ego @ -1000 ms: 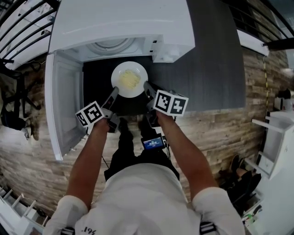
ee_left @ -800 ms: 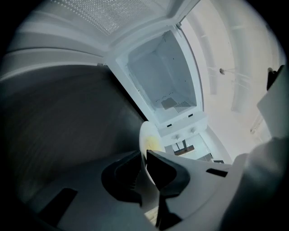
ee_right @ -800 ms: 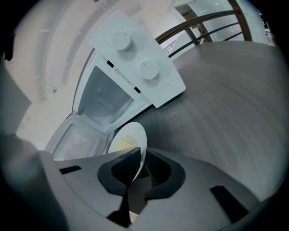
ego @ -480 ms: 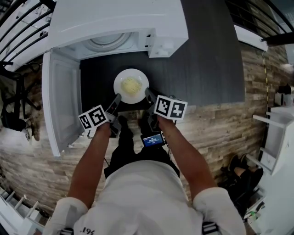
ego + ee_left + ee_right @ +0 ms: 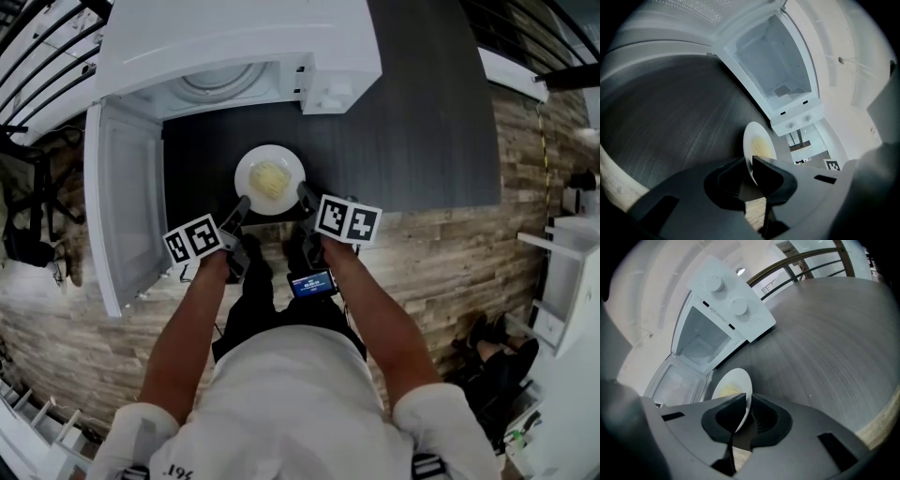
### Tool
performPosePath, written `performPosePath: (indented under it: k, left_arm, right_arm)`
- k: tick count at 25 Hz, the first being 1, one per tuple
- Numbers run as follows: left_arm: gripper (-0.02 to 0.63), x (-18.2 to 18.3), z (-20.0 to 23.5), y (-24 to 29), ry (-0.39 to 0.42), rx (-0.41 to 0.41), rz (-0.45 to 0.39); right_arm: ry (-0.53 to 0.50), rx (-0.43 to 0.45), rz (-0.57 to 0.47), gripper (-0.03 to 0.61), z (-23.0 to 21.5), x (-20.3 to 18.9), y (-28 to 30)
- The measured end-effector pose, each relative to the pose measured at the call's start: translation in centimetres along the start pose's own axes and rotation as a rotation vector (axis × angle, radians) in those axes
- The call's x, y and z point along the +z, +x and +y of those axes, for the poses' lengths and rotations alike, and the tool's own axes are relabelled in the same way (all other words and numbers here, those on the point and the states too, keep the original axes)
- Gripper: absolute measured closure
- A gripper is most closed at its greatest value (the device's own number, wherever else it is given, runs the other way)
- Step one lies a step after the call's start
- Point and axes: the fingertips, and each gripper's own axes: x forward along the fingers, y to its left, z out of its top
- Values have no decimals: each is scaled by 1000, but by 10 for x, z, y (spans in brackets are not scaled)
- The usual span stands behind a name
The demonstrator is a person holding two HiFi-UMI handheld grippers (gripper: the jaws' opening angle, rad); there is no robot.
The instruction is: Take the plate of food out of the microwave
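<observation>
Squeezing tight, the fingers of the left gripper (image 5: 240, 204) and the right gripper (image 5: 305, 193) each pinch an edge of the plate of food (image 5: 270, 178). It has come out of the microwave (image 5: 234, 56), low over the desk (image 5: 422, 131), so the job looks nearly done.

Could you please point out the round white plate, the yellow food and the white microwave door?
round white plate (image 5: 245, 171): head view, bare left rim.
yellow food (image 5: 270, 178): head view, its middle.
white microwave door (image 5: 127, 206): head view, inner panel.
</observation>
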Motion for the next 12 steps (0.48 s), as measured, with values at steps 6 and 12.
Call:
performPosePath:
  k: [6, 12]
  left_arm:
    - [571, -2, 2, -2, -17, 0, 4]
    - [571, -4, 2, -4, -15, 0, 19]
  right_arm:
    - [34, 3, 5, 541, -2, -2, 4]
    - [66, 7, 5, 545, -2, -2, 5]
